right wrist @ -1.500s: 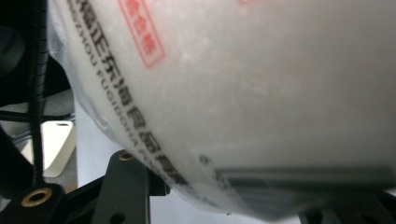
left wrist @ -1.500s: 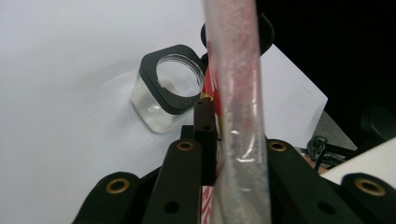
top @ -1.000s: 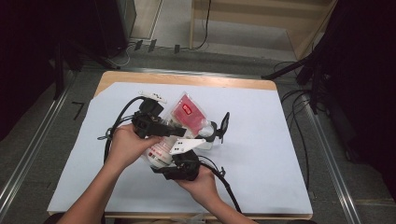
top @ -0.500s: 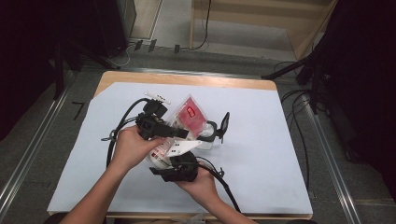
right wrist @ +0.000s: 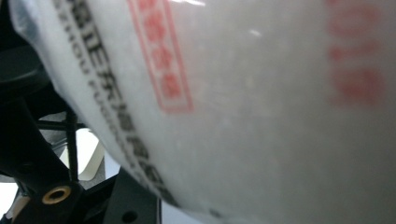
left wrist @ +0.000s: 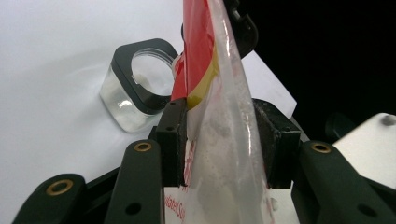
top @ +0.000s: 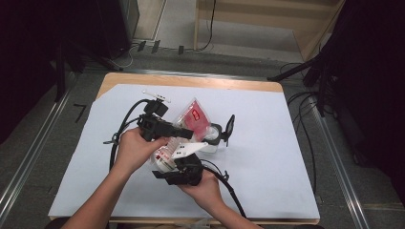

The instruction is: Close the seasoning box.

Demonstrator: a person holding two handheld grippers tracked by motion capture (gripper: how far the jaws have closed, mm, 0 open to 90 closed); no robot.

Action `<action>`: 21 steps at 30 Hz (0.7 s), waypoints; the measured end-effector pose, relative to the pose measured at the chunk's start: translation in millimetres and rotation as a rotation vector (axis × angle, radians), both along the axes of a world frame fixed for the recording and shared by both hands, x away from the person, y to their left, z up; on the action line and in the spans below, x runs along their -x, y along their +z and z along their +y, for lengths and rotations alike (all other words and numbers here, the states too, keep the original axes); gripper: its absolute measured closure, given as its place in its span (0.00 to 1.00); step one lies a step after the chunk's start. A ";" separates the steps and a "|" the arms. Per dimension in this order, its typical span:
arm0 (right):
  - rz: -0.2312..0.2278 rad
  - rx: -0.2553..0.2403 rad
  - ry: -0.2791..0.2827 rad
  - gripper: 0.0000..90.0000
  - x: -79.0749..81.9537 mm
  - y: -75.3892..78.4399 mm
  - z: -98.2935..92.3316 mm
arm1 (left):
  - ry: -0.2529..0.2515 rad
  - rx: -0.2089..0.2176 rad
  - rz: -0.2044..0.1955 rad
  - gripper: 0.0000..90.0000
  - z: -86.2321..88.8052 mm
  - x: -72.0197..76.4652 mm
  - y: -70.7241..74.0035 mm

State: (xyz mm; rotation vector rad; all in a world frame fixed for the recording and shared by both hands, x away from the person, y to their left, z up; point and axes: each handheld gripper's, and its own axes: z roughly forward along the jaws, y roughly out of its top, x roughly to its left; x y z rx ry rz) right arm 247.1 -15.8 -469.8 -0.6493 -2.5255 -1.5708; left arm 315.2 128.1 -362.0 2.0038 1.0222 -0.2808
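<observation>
1. Since a second ago, the bag (top: 193, 117) has tipped a little nearer the jar (top: 214, 136), its red top now leaning up and over toward the jar's mouth; both hands have stayed where they were, just on the person's side of the jar.
2. The left gripper (top: 184, 132) has just been opening its jaws, yet in the left gripper view the bag (left wrist: 219, 140) sits between its pads (left wrist: 175, 140), which touch the plastic on both sides. I read that as a loosened hold, roughly half open around the bag's bulk.
3. The right gripper (top: 179, 155) sits below the left one, nearer the person than the jar. Its jaws have just been closing a little. In the right gripper view the white, printed side of the bag (right wrist: 261, 107) lies right against the camera, so I cannot tell whether its pads press on it.
4. The jar stands upright on the white sheet (top: 286, 167), its black flip lid (top: 230, 128) swung open on the far side from the hands. The left gripper view shows its black-rimmed mouth (left wrist: 144, 74) open, just beside the bag.
5. The step in hand looks like lining the bag up to pour its white powder into the jar.
6. Next, I'd say, the bag's opening must come squarely over the jar's mouth, with one gripper steadying the bottom while the other tilts it slowly, or powder spills on the sheet.
</observation>
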 end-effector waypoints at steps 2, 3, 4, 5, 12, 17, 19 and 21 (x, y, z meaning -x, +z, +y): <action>0.014 -0.018 0.015 0.67 -1.5 0.2 -0.8 | -0.005 -0.005 -0.005 0.68 0.8 -0.4 1.9; 0.022 -0.026 0.020 0.67 -2.2 0.2 -1.0 | 0.001 -0.029 -0.008 0.69 0.3 -0.2 4.3; 0.032 -0.035 0.023 0.68 -2.8 0.1 -1.1 | 0.006 -0.030 -0.014 0.77 -0.8 0.0 4.4; 0.029 -0.034 0.023 0.67 -3.1 0.3 -1.0 | 0.007 -0.051 -0.017 0.80 -1.8 -0.3 5.8; -0.049 0.041 -0.024 0.62 -4.1 7.8 5.6 | 0.065 -0.100 0.016 0.93 -8.3 -11.0 13.0; -0.052 0.037 -0.066 0.65 -10.4 12.7 6.5 | 0.090 -0.080 0.051 0.91 -12.3 -18.0 15.8; -0.051 0.037 -0.063 0.66 -11.2 12.1 5.7 | 0.066 -0.096 0.043 0.91 -11.6 -18.2 14.8; -0.042 0.035 -0.052 0.66 -11.4 9.7 5.6 | 0.070 -0.108 0.047 0.90 -13.4 -18.8 12.2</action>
